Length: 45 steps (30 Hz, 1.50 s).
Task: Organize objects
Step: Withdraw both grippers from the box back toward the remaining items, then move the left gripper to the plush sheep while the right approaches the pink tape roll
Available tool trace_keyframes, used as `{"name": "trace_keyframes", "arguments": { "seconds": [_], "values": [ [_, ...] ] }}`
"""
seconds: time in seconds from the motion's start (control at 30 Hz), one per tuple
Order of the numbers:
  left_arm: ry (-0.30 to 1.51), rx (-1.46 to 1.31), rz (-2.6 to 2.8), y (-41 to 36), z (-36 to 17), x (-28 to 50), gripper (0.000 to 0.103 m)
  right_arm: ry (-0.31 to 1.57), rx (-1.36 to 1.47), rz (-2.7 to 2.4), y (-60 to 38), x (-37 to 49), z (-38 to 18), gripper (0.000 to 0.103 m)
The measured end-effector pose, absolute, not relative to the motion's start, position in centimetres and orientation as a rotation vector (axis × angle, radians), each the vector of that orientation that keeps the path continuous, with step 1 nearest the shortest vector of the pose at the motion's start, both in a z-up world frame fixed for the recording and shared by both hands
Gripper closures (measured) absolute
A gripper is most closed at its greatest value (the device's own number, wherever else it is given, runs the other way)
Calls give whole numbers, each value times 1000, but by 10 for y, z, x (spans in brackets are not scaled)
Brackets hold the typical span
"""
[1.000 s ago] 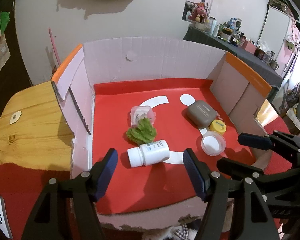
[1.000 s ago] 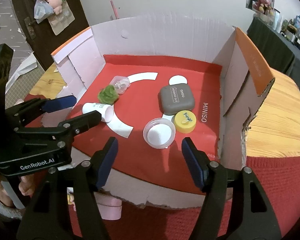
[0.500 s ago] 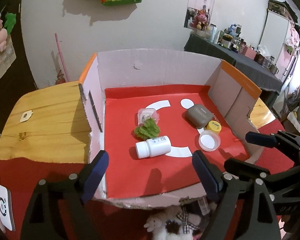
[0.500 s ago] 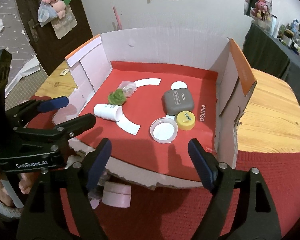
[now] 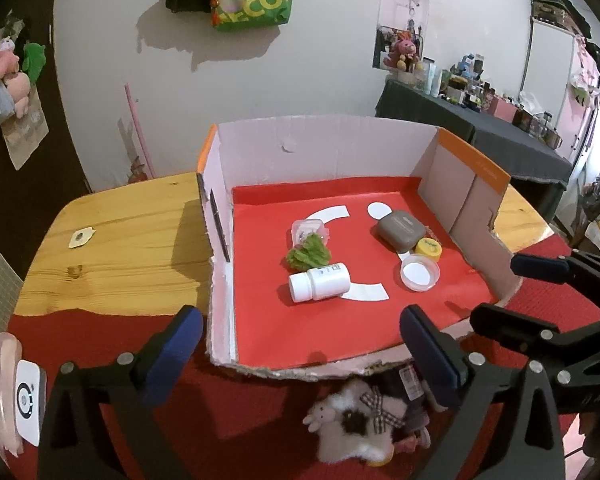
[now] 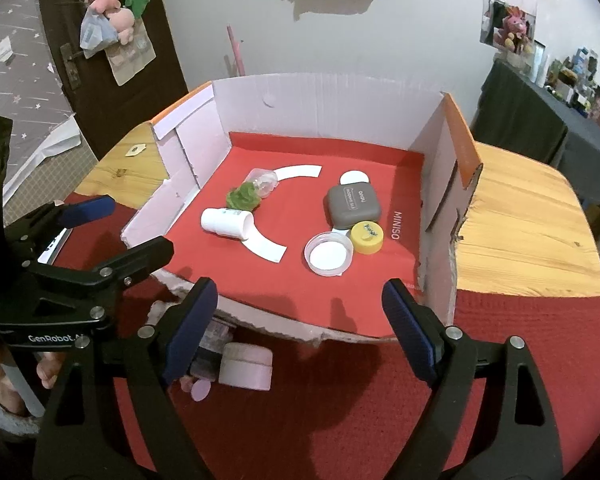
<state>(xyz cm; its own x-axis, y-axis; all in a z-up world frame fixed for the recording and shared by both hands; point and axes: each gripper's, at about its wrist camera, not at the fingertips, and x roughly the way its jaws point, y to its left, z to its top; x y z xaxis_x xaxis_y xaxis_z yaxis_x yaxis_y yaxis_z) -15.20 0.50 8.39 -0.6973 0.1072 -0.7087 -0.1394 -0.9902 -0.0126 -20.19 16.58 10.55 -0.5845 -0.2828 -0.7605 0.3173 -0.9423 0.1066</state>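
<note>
Objects for sorting lie on the red floor of an open cardboard box that sits on a wooden table. A white pill bottle lies on its side near the middle, touching a green leafy clump just beyond it, and a small clear container rests at the far side of that clump. To the right, a grey rounded case lies flat, with a yellow cap touching its near right corner and a clear round lid just beside the cap on the near side.

In front of the box's torn near edge, on the red cloth, a white plush toy lies by a pale pink jar.

Both tools hover above that cloth, outside the box. The left gripper has its blue-padded fingers spread very wide and opening further, nothing between them. The right gripper likewise has its fingers wide apart and opening, holding nothing. Each appears at the edge of the other's view.
</note>
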Motion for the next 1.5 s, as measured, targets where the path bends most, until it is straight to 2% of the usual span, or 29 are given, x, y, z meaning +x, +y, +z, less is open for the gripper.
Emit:
{"name": "trace_keyframes", "arguments": {
  "seconds": [0.13,0.7,1.37,1.43,1.5],
  "values": [
    [79,-1133,2785,4,89,-143,0,57,1181,-2543,166,-194,111,9],
    [81,-1114,2746,2,94,-118,0,37,1120,-2558,168,-165,126,9],
    [87,-1144,2686,7,75,-100,0,24,1119,-2539,165,-141,114,9],
    [79,-1152,2679,7,72,-100,0,24,1128,-2532,165,-139,111,9],
    [70,-1163,2669,7,69,-100,0,28,1134,-2526,164,-138,108,14]
  ]
}}
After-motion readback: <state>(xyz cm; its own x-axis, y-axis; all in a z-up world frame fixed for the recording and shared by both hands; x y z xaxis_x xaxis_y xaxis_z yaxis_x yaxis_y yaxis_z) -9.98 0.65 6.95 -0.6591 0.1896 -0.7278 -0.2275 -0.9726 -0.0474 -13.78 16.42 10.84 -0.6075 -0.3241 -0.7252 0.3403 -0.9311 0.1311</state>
